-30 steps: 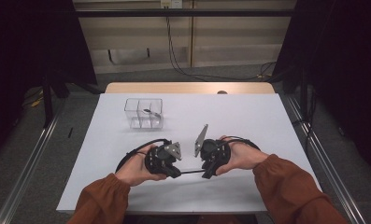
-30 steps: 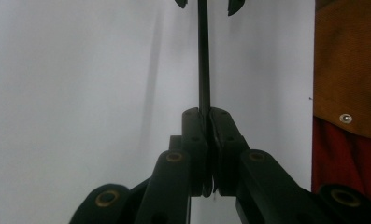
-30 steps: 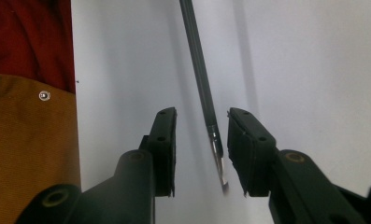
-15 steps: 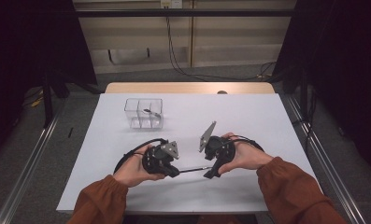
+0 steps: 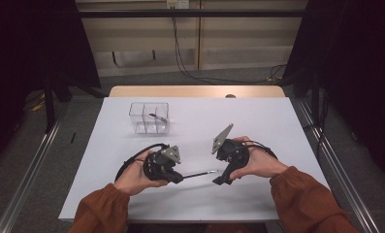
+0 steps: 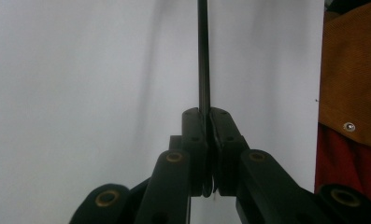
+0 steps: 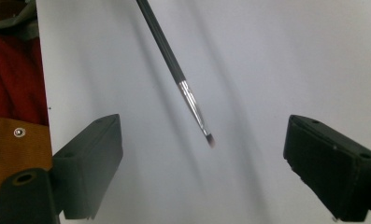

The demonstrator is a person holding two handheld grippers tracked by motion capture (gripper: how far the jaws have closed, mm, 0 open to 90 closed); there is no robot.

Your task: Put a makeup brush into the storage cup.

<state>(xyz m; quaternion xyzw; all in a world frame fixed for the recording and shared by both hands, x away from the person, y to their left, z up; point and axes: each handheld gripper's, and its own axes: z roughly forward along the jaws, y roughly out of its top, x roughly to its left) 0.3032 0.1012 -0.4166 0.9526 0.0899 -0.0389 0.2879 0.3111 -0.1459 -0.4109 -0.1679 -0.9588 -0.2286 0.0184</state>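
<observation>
Black, slender and round in section, the brush (image 5: 198, 174) lies nearly level just above the white table sheet (image 5: 267, 126), its dark handle running from the left gripper (image 5: 179, 177) toward 3 o'clock; a bright metal ferrule narrows to a small, flat tuft of bristles at the far end, seen in the right gripper view (image 7: 192, 105); left gripper clenched on the handle's butt end, the two matte black pads pressed flat against the thin shaft (image 6: 203, 56), which runs straight out toward 12 o'clock in the left gripper view; right gripper (image 5: 220, 177) released, its blocky black jaws having just been opening and now wide apart, the bristle tip hanging between them and touching neither pad; grey three-cornered plates ride on both gripper bodies; both hands in rust-orange, ribbed sleeves (image 5: 301, 199); clear plastic box (image 5: 149, 117) with square compartments sits at 11 o'clock from the left gripper, well apart, a small dark item inside its right-hand part, too small to identify; sheet smooth and matte, bare wood table edge (image 5: 195, 91) at 12 o'clock.
</observation>
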